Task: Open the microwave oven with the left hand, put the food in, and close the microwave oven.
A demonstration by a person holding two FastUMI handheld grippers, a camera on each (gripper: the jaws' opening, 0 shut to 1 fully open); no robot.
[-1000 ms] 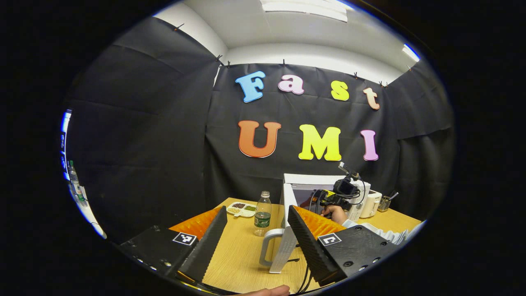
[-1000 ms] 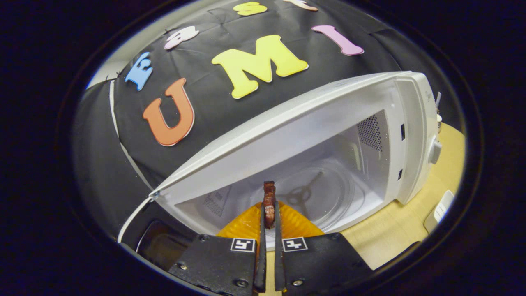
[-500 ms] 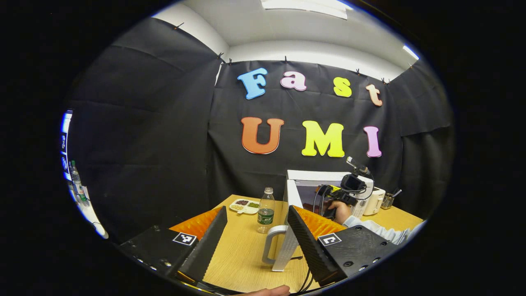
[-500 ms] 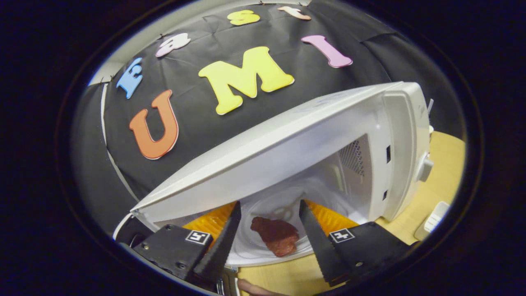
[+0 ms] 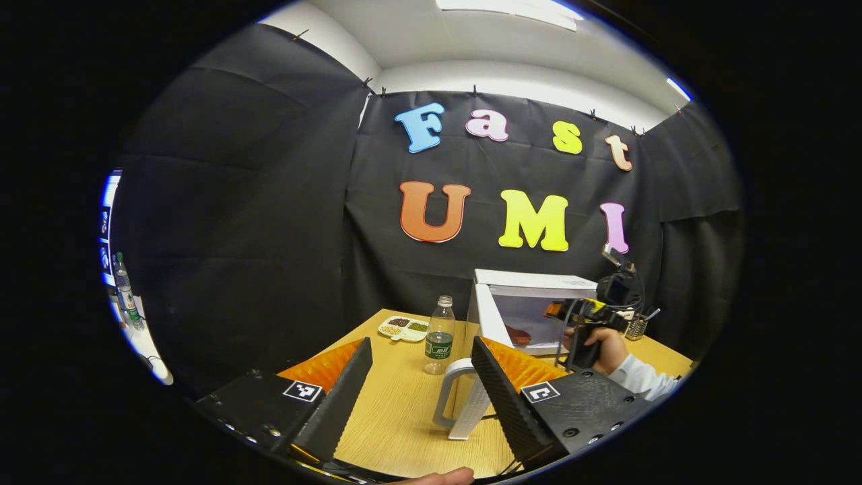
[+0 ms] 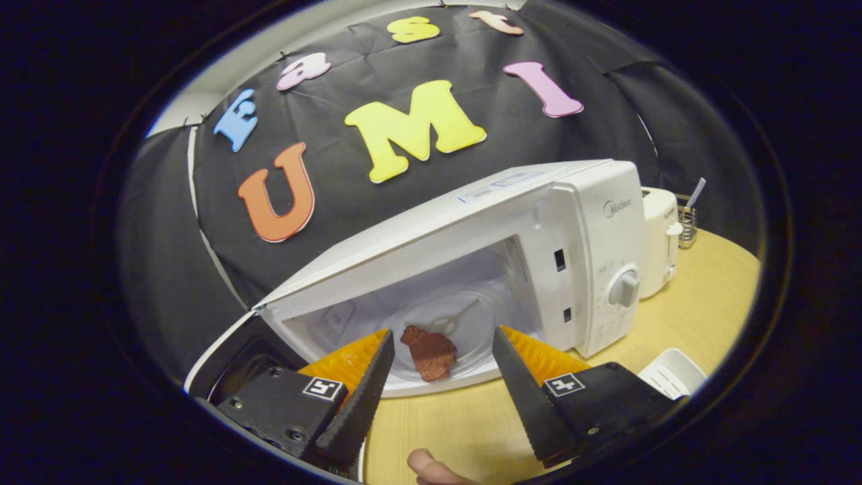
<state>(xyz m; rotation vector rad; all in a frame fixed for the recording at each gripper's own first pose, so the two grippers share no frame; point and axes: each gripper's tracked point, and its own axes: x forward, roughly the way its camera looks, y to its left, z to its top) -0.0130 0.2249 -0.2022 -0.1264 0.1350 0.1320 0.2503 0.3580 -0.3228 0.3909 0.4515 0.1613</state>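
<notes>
The microwave oven (image 6: 471, 269) stands open, the meat (image 6: 429, 352) on its glass turntable (image 6: 465, 323). The right gripper (image 6: 441, 377) hangs spread just outside the cavity; the left gripper (image 5: 421, 384), spread too, flanks the door handle (image 5: 450, 397) untouching.

Staged kitchen corner inside recording booth, not real home. Black cloth (image 5: 256, 202) hangs as walls, clipped along top under white office ceiling (image 5: 471, 40) with panel light (image 5: 505, 7). Wooden table (image 6: 707, 296) carries kitchen gear: white microwave (image 6: 592, 242), door (image 5: 486, 323) open; white toaster (image 6: 658, 236) just right of it; wire holder (image 6: 687, 222) far right. Water bottle (image 5: 439, 335) and divided snack dish (image 5: 402, 328) stand left of microwave. Beyond cloth at far left, another bottle (image 5: 124, 296) in lit room.
</notes>
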